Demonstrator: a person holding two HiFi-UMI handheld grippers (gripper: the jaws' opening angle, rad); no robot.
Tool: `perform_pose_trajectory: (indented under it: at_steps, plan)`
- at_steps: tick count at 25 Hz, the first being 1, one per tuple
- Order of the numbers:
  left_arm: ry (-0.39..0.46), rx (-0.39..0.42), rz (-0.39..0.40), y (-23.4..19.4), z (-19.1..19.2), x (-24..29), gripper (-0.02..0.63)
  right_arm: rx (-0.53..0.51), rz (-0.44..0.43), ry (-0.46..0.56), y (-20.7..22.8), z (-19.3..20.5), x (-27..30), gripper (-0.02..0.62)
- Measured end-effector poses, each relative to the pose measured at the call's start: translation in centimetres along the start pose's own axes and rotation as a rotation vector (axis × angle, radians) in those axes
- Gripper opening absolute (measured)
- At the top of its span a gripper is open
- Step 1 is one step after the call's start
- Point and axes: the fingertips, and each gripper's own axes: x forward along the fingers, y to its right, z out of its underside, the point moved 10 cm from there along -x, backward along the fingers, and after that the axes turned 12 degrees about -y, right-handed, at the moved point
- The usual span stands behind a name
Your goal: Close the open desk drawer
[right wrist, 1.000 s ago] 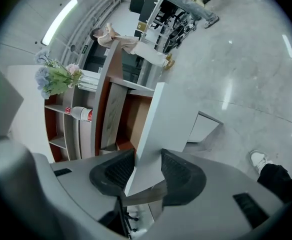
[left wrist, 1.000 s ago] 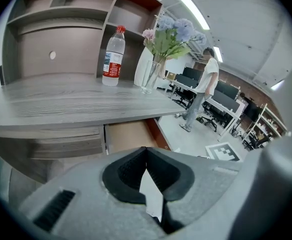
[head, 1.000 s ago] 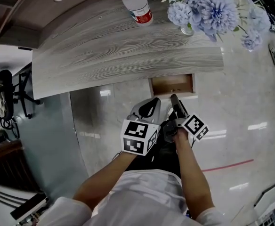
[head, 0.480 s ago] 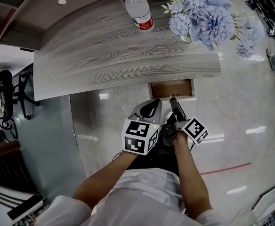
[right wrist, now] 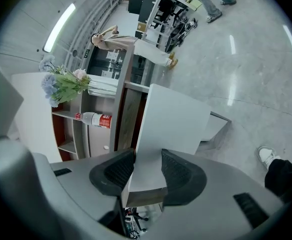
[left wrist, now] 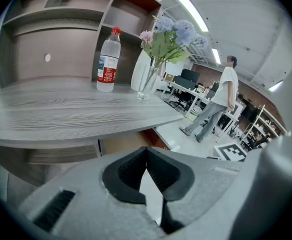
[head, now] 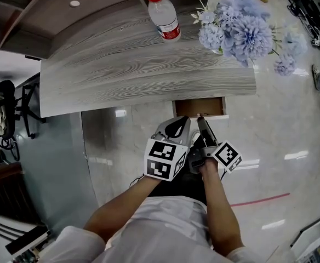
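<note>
Already the drawer [head: 199, 106] showed less of its brown inside than it had a second before: a narrower strip stuck out from under the desk [head: 138, 64], so your push was working and the closing was, by my reading, partly done but not finished. Your right gripper [right wrist: 147, 156] was at the drawer's pale front panel, its jaws set only a panel's thickness apart and pinching that panel's edge between the pads. Your left gripper [left wrist: 146, 151] hung just beside it, short of the drawer, jaws pressed together at the tips with nothing in them. The bottle [head: 164, 16] and flowers [head: 242, 29] stood on the desk top.
</note>
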Motion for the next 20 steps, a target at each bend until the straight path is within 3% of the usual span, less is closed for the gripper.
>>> perform_pose_trajectory:
  at_steps: [12, 16, 20]
  plan:
    - [0.006, -0.02, -0.042, -0.4, -0.9, 0.1, 0.006, 0.006, -0.019, -0.042, -0.1, -0.4, 0.8, 0.161]
    - [0.012, -0.027, -0.051, -0.2, -1.2, 0.2, 0.006, 0.014, 0.061, -0.065, 0.2, -0.5, 0.2, 0.163]
    - [0.018, -0.036, -0.063, -0.1, -1.5, 0.2, 0.006, 0.007, 0.0, -0.064, 0.1, -0.7, 0.7, 0.163]
